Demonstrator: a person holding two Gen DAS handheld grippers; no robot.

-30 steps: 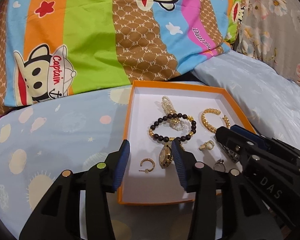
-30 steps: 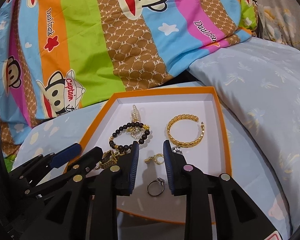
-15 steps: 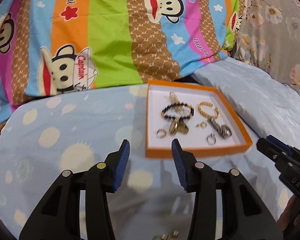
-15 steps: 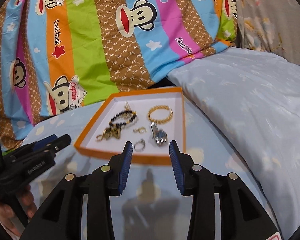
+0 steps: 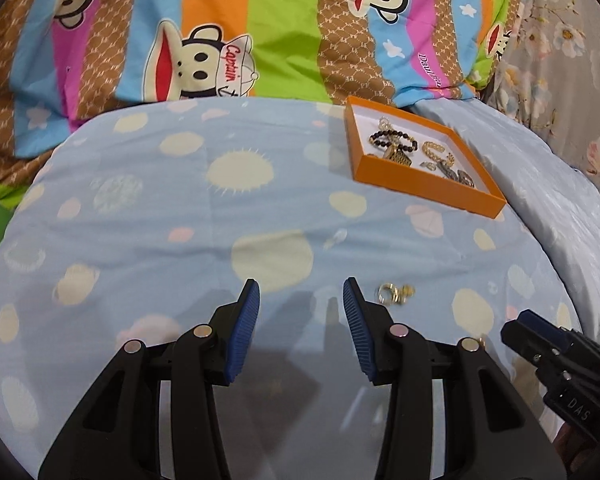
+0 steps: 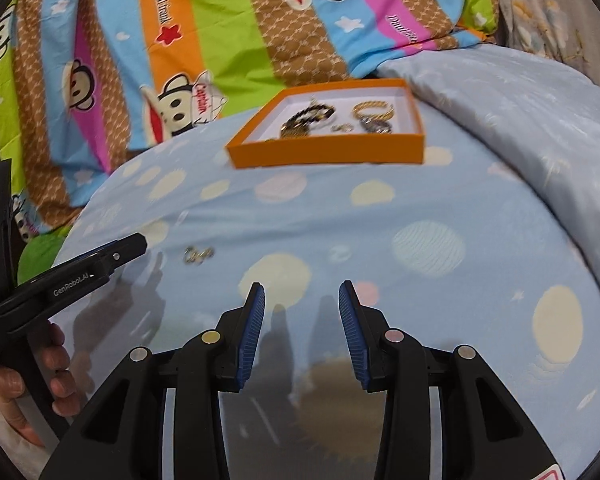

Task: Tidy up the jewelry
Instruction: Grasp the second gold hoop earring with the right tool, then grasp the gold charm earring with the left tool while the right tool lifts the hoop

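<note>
1. The orange box (image 5: 427, 188) sits on the light blue bedsheet (image 5: 180, 216), beside a pale blue quilt (image 6: 520, 112) and in front of a striped monkey-print blanket (image 5: 284, 40).
2. Inside the box lie a black bead bracelet (image 5: 392, 138), a gold chain bangle (image 6: 372, 110), and several smaller gold and silver pieces too small to tell apart.
3. A small gold earring piece (image 5: 396, 293) lies loose on the sheet, well apart from the box and just beside the left gripper's right finger in the left wrist view.
4. The left gripper (image 5: 300, 320) hangs low over the sheet, pointing forward along the bed; its jaws stand wide and hold nothing.
5. The right gripper (image 6: 302, 318) hangs over the sheet likewise, aimed toward the box, jaws wide and holding nothing.
6. In the right wrist view the left gripper (image 6: 116, 252) comes in from the left edge, its tip near the loose earring piece (image 6: 198, 255), with the person's left hand (image 6: 24, 392) wrapped around its handle.
7. In the left wrist view the right gripper (image 5: 540, 340) shows at the lower right corner, tip toward the sheet.
</note>
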